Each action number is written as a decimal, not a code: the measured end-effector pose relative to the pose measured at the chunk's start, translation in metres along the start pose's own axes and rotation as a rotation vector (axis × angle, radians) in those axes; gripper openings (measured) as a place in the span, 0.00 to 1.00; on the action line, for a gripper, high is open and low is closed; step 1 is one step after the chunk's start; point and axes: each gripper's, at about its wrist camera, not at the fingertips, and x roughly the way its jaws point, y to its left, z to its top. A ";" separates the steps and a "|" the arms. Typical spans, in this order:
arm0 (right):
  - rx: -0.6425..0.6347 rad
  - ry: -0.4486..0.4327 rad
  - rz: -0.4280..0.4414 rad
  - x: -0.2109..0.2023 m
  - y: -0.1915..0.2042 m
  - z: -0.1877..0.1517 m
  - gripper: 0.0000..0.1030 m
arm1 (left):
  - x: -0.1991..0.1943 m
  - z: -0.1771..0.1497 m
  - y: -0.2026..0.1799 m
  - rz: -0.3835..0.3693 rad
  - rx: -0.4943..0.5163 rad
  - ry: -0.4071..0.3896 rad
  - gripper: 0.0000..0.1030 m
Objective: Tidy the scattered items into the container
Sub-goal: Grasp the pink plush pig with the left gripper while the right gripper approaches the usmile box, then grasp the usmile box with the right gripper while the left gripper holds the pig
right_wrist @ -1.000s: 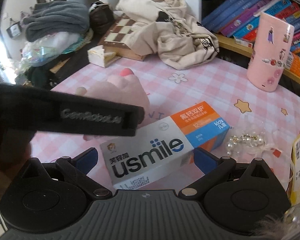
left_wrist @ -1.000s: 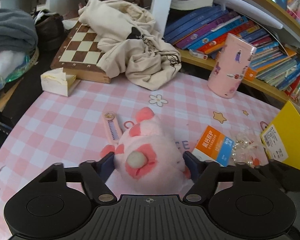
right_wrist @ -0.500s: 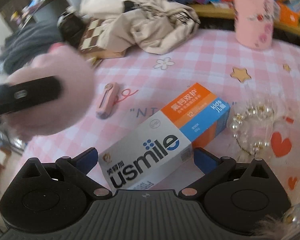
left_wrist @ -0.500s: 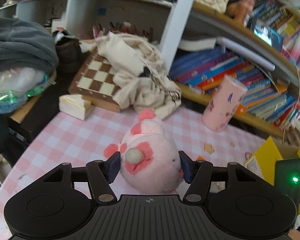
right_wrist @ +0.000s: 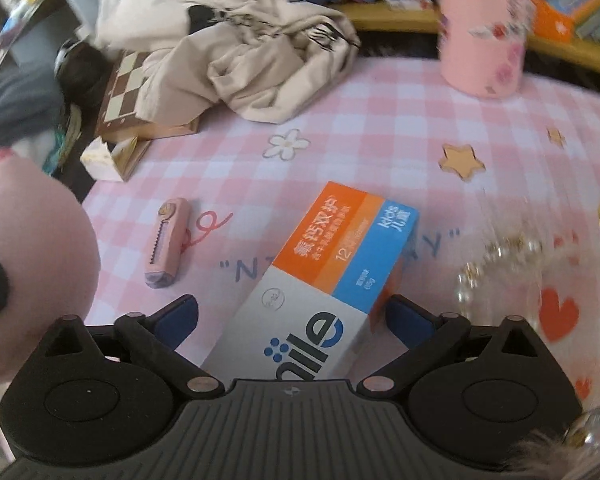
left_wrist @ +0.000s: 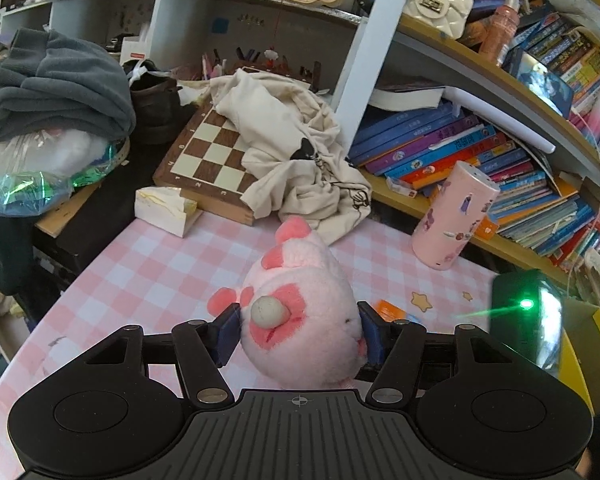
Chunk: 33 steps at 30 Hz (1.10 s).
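The room was a cluttered study corner, with bookshelves bent around a table [right_wrist: 380, 112] under a pink checked cloth. From where I sat working the rig, my left gripper [left_wrist: 298, 334] was clenched on a pink plush toy [left_wrist: 300, 320], both blue pads sunk into its sides, and it hung clear of the cloth. Beyond it, at the table's back edge, lay a chessboard [left_wrist: 208, 160] half under a heap of cream cloth [left_wrist: 300, 152], and a pink cylinder [left_wrist: 454, 216] stood toward the back right corner. At the right edge I could make out a yellow box [left_wrist: 580, 344], which I took for the container, though little of it showed.

My right gripper [right_wrist: 292, 320] stood wide around a toothpaste carton [right_wrist: 340, 256] lying flat near the front of the table. Its jaws had just been closing a little, with the carton between them; the right pad sat just beside the carton's side, the left pad well off it, so nothing was gripped yet. A small pink cutter [right_wrist: 168, 240] lay to the carton's left and a string of beads [right_wrist: 496, 264], blurred, to its right.

I judged the toy's carry to the box was the step in hand. Next the left needed to swing right over the opening and let go, while the right squared up and closed on the carton.
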 end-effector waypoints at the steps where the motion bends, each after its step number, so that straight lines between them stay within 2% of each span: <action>1: -0.033 -0.004 -0.006 0.001 0.001 -0.001 0.92 | -0.001 -0.001 -0.001 -0.003 0.001 0.000 0.58; 2: -0.074 -0.006 -0.016 0.001 0.002 -0.001 0.83 | -0.002 -0.001 -0.001 -0.007 0.001 -0.001 0.58; 3: -0.120 -0.011 -0.028 0.001 0.003 -0.003 0.81 | -0.002 -0.002 -0.001 -0.009 -0.001 -0.002 0.58; 7: -0.224 -0.002 0.029 -0.009 -0.003 -0.010 0.70 | -0.004 -0.004 0.001 -0.010 -0.015 -0.001 0.58; 12: -0.384 -0.006 0.034 -0.024 0.001 -0.023 0.57 | -0.007 -0.007 0.000 -0.022 -0.021 -0.004 0.58; 19: -0.419 -0.030 0.001 -0.038 -0.006 -0.039 0.54 | -0.011 -0.009 0.004 -0.018 -0.029 -0.006 0.58; 25: -0.462 -0.004 -0.027 -0.025 0.000 -0.035 0.55 | -0.007 -0.017 0.002 -0.028 -0.037 0.021 0.58; 30: -0.445 0.004 -0.009 -0.025 -0.004 -0.035 0.50 | -0.011 -0.019 0.002 -0.023 -0.035 0.017 0.58; 33: -0.406 0.017 0.035 -0.033 -0.008 -0.036 0.49 | -0.016 -0.019 0.003 -0.020 -0.044 0.009 0.58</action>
